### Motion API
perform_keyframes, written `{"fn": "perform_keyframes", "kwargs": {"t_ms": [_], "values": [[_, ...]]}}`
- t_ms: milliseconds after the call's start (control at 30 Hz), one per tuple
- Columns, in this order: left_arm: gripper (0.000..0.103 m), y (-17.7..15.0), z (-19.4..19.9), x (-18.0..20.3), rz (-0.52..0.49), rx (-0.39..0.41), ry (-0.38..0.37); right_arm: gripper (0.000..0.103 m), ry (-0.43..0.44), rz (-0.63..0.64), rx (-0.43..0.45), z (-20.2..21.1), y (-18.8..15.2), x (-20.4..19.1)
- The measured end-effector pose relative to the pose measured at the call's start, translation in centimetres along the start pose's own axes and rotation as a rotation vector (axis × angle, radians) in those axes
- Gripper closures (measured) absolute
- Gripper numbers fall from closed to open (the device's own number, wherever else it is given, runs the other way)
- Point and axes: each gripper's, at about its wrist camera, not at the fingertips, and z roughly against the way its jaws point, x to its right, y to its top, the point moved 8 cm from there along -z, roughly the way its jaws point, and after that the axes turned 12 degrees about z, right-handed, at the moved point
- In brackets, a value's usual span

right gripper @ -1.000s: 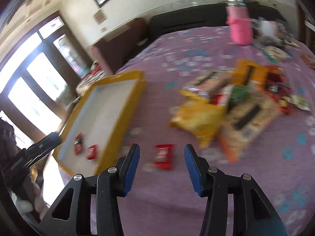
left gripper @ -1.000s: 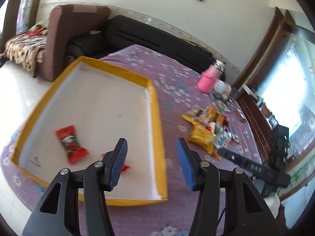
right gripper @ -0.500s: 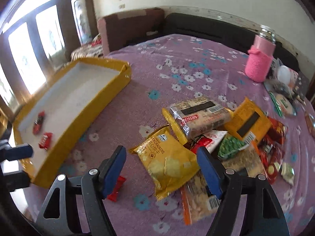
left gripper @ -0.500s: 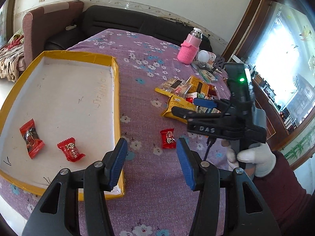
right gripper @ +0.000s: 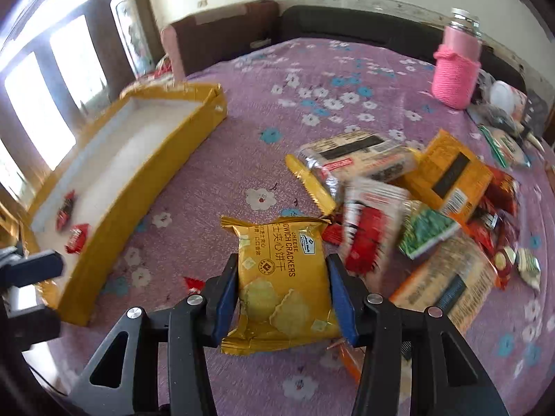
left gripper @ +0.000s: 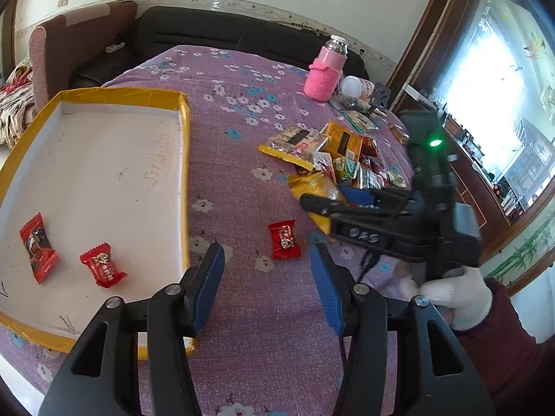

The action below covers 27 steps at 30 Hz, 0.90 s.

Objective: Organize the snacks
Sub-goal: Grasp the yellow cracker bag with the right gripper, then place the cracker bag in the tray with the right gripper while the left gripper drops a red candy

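A yellow-rimmed white tray (left gripper: pixel 184 145) lies on the purple flowered tablecloth and holds two red candies (left gripper: pixel 103 269); its wall also shows in the right wrist view (right gripper: pixel 145 180). A third red candy (left gripper: pixel 284 239) lies on the cloth just ahead of my open, empty left gripper (left gripper: pixel 267 267). My right gripper (right gripper: pixel 282 277) is open, its jaws on either side of a yellow cheese cracker pack (right gripper: pixel 281 277) lying on the cloth, not clamped. The right gripper shows in the left wrist view (left gripper: pixel 333 201) over the pile. A pile of several snack packs (right gripper: pixel 416 190) lies to the right.
A pink bottle in a knitted sleeve (left gripper: pixel 326 72) stands at the far side with small items (left gripper: pixel 357 104) beside it. A black sofa (left gripper: pixel 215 38) and brown armchair (left gripper: pixel 52 52) stand behind the table. A wooden cabinet (left gripper: pixel 485 187) is on the right.
My right gripper has moved forward and down over the yellow cracker pack, which now sits between its jaws. My left gripper shifted slightly closer to the loose red candy.
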Motion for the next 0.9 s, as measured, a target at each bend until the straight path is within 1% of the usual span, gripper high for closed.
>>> {"fn": "perform_keyframes", "kwargs": {"t_ms": [67,167,233,300,400,467,500,533,567,633,767,900], "values": [[0.053,-0.3,-0.4,0.8,-0.02,-0.009,-0.006,0.053,0.007,-0.045,0.046,2.2,-0.3,0.7],[0.053,-0.8,-1.4,2.6,-0.082,-0.02,-0.008,0.053,0.024,-0.096,0.099,4.9,-1.0,1.6],[0.057,-0.9,-2.8,3.6,-0.119,-0.035,0.014,0.053,0.034,-0.121,0.12,6.2,-1.5,2.2],[0.057,-0.7,-4.4,4.1,-0.129,-0.054,0.037,0.053,0.042,-0.141,0.129,7.1,-2.1,2.8],[0.057,-0.1,-6.7,4.1,-0.146,-0.055,0.106,0.053,0.054,-0.159,0.135,7.9,-3.1,2.9],[0.066,-0.4,-8.3,4.0,-0.164,-0.086,0.141,0.053,0.059,-0.169,0.144,8.4,-3.8,3.1],[0.081,-0.8,-8.9,4.1,-0.173,-0.106,0.156,0.053,0.062,-0.176,0.148,8.6,-4.0,3.3],[0.089,-1.0,-9.3,4.0,-0.18,-0.116,0.169,0.053,0.067,-0.185,0.151,8.8,-4.3,3.4],[0.089,-1.1,-9.4,4.0,-0.183,-0.115,0.177,0.053,0.069,-0.19,0.153,8.8,-4.5,3.6],[0.089,-1.2,-9.3,4.1,-0.187,-0.097,0.18,0.053,0.072,-0.2,0.157,9.1,-4.8,3.8],[0.089,-1.0,-8.4,3.8,-0.143,-0.077,0.157,0.053,0.073,-0.214,0.16,9.3,-5.4,4.2],[0.089,-0.2,-5.7,3.3,-0.069,-0.041,0.088,0.053,0.081,-0.222,0.166,9.8,-5.6,3.9]]}}
